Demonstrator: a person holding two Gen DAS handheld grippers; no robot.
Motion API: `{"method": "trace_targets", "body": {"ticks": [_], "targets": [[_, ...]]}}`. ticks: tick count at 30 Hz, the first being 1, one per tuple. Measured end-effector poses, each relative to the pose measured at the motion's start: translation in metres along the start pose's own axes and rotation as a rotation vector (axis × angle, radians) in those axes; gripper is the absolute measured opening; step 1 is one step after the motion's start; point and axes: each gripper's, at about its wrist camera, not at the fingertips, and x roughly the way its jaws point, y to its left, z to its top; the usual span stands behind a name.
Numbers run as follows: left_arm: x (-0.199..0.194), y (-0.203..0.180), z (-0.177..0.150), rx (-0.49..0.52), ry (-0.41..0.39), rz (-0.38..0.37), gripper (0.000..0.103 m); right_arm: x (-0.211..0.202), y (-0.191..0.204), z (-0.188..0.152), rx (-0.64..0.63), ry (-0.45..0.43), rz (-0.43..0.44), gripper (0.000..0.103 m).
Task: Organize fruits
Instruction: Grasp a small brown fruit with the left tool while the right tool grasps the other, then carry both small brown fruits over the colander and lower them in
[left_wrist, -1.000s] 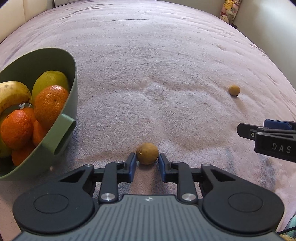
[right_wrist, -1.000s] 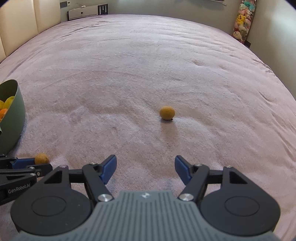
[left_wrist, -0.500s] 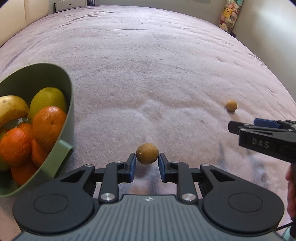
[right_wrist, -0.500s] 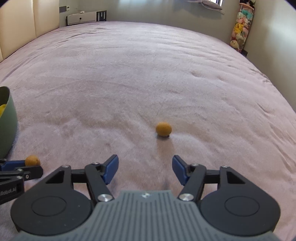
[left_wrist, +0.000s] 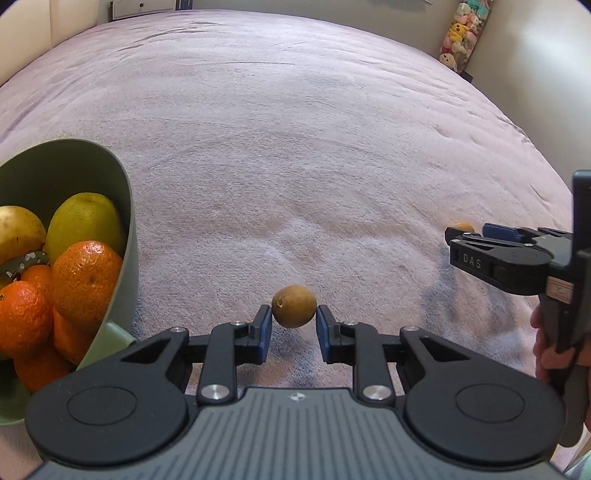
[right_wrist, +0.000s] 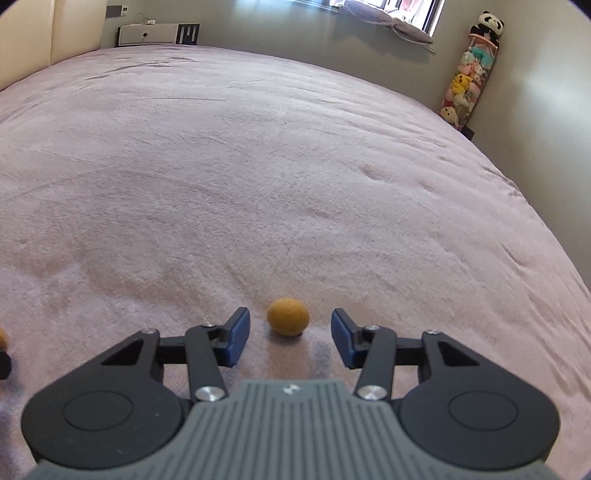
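**Two small fruits, one in each tool's reach**

Broadly, a pale mauve bed cover (left_wrist: 295, 147) filled both views, wrinkled and spread out to the walls. At its left edge in the left wrist view sat a green bowl (left_wrist: 122, 236), heaped with oranges (left_wrist: 86, 277), a yellow-green citrus (left_wrist: 85, 218) and a yellowish fruit partly cut off by the frame. A tall clear holder of plush toys (right_wrist: 469, 74) stood in the far right corner.

The left tool (left_wrist: 293, 328) was clenched on a small brown fruit (left_wrist: 294, 305) — its blue pads pressed on both sides, the fruit lifted just clear of the cover, near the bowl's rim.

The right tool (right_wrist: 290, 338) had its jaws closing, with a second small fruit (right_wrist: 288, 316) lying on the cover between the blue pads — a gap showed on either side, so nothing gripped it. In the left wrist view that tool entered from the right, held by a hand (left_wrist: 550, 350).
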Motion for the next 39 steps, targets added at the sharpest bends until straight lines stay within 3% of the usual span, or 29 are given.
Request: {"method": "trace_targets", "body": {"ticks": [2,9,12,21,30,39], "targets": [[0.0,0.0,0.0,-0.004,0.002,-0.005,0.028,0.005,0.001,0.0,-0.014,0.006,-0.006,0.035],[0.0,0.002,0.0,-0.011,0.003,-0.018,0.028,0.012,-0.003,0.0,-0.006,0.019,-0.003,0.03],[-0.001,0.003,0.001,-0.018,0.003,-0.021,0.028,0.014,-0.002,0.001,-0.01,0.025,0.007,0.024],[-0.007,0.0,0.001,-0.007,-0.002,-0.026,0.028,0.004,0.001,0.001,-0.04,0.017,0.017,0.023],[-0.034,-0.007,0.011,0.016,-0.036,-0.045,0.028,-0.035,0.02,-0.002,-0.097,-0.003,0.088,0.023],[-0.067,0.002,0.025,0.005,-0.035,-0.009,0.028,-0.083,0.031,0.001,-0.138,-0.042,0.164,0.023]]}}
